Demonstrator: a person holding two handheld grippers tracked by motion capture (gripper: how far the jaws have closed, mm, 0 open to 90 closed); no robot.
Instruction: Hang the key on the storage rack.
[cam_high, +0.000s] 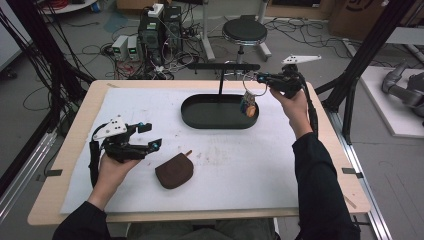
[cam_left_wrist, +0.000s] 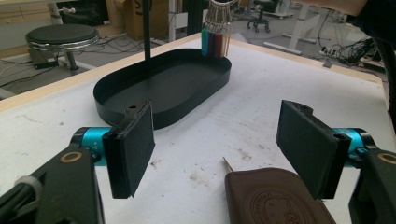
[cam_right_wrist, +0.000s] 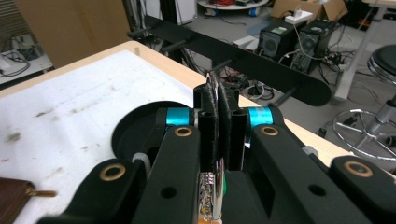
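Note:
My right gripper (cam_high: 261, 78) is shut on a metal key ring (cam_high: 254, 86) held in the air at the back right. A bunch of coloured keys and tags (cam_high: 248, 105) hangs from the ring over the right end of a black oval tray (cam_high: 200, 122). In the right gripper view the jaws (cam_right_wrist: 218, 100) are pressed together on the ring, with the keys (cam_right_wrist: 212, 191) dangling below. My left gripper (cam_high: 152, 135) rests open at the left of the mat, its pads (cam_left_wrist: 133, 149) wide apart. A brown leather pouch (cam_high: 174, 170) lies just right of it, at the lower edge (cam_left_wrist: 271, 200) of the left gripper view.
A thin post rises from the tray and carries a black crossbar (cam_high: 223, 66), seen just beyond my right jaws (cam_right_wrist: 261, 70). A white mat (cam_high: 240, 165) covers the wooden table. A stool (cam_high: 244, 31), computers and cables stand on the floor behind.

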